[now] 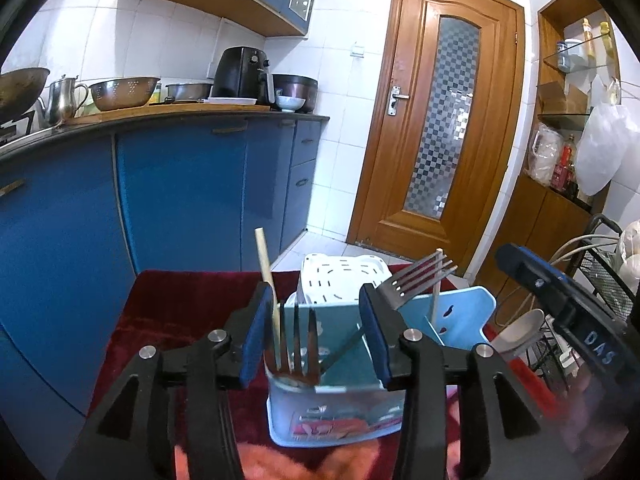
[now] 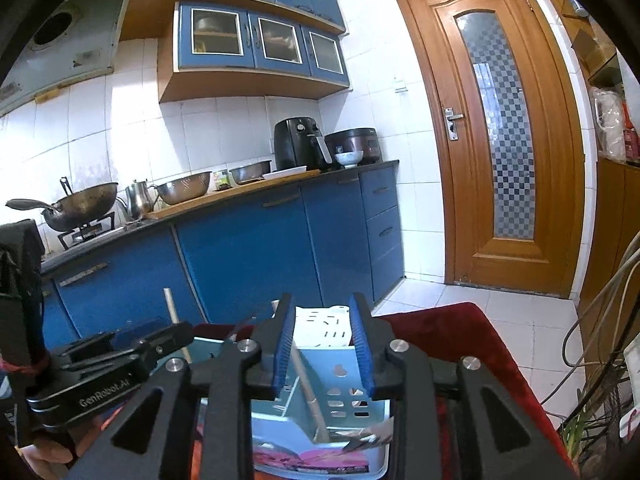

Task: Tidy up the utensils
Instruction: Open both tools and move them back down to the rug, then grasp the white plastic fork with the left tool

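Left tool (image 1: 316, 340) is hanging with its blue pads parted around a steel fork (image 1: 298, 342), not pressing it, tines up in the pale blue plastic utensil caddy (image 1: 336, 416) on the red-cloth bench (image 1: 176, 308). At one o'clock another steel fork (image 1: 420, 278) is leaning. Right tool (image 2: 322, 350) is standing narrowly parted and empty above a bamboo chopstick (image 2: 310, 396) in the caddy.

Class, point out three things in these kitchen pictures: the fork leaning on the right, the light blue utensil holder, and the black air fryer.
fork (image 1: 416, 278), left wrist view, on its tines.
utensil holder (image 1: 336, 420), left wrist view, on its front wall.
air fryer (image 2: 296, 142), right wrist view, on its body.
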`<action>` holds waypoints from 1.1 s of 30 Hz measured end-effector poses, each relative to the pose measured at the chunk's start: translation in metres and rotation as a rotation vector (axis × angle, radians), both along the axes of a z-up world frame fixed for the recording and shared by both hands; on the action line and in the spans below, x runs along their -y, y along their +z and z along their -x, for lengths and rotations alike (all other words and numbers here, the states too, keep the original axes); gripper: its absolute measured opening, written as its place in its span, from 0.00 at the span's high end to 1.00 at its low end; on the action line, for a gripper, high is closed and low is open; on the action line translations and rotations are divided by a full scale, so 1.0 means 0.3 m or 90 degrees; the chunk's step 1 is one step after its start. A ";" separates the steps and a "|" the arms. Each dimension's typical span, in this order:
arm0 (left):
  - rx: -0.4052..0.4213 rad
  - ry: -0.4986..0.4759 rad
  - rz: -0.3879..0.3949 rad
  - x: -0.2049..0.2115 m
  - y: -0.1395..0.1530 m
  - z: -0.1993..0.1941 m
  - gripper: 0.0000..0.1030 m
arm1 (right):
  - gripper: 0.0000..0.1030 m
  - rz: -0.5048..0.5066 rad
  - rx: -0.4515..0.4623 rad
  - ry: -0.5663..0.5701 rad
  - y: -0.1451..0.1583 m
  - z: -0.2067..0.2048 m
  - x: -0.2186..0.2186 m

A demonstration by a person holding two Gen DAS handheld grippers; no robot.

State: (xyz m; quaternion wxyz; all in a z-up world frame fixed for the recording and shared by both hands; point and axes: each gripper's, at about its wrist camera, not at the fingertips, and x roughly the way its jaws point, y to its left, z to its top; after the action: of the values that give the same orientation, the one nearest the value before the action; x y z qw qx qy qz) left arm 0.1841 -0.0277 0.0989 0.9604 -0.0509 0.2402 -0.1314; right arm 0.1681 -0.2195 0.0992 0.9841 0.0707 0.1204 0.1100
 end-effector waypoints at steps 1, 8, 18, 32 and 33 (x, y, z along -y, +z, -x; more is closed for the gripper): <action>-0.004 0.001 0.000 -0.003 0.004 0.007 0.54 | 0.70 0.000 -0.001 0.001 0.004 0.010 -0.001; -0.041 0.016 -0.007 -0.031 0.010 0.073 0.52 | 0.66 -0.001 -0.031 0.010 0.019 0.091 -0.011; -0.117 0.016 -0.007 -0.063 -0.039 0.188 0.52 | 0.62 0.008 -0.089 0.022 -0.021 0.221 -0.020; -0.222 -0.001 -0.025 -0.064 -0.140 0.298 0.52 | 0.56 0.006 -0.171 0.019 -0.127 0.332 0.009; -0.228 -0.006 -0.032 -0.057 -0.147 0.307 0.52 | 0.55 0.003 -0.180 0.016 -0.137 0.340 0.017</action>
State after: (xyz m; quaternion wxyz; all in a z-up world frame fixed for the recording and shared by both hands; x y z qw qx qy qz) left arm 0.0922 -0.0104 0.0547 0.9026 -0.0482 0.4108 -0.1190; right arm 0.0661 -0.2247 0.0580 0.9559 0.0817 0.2592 0.1113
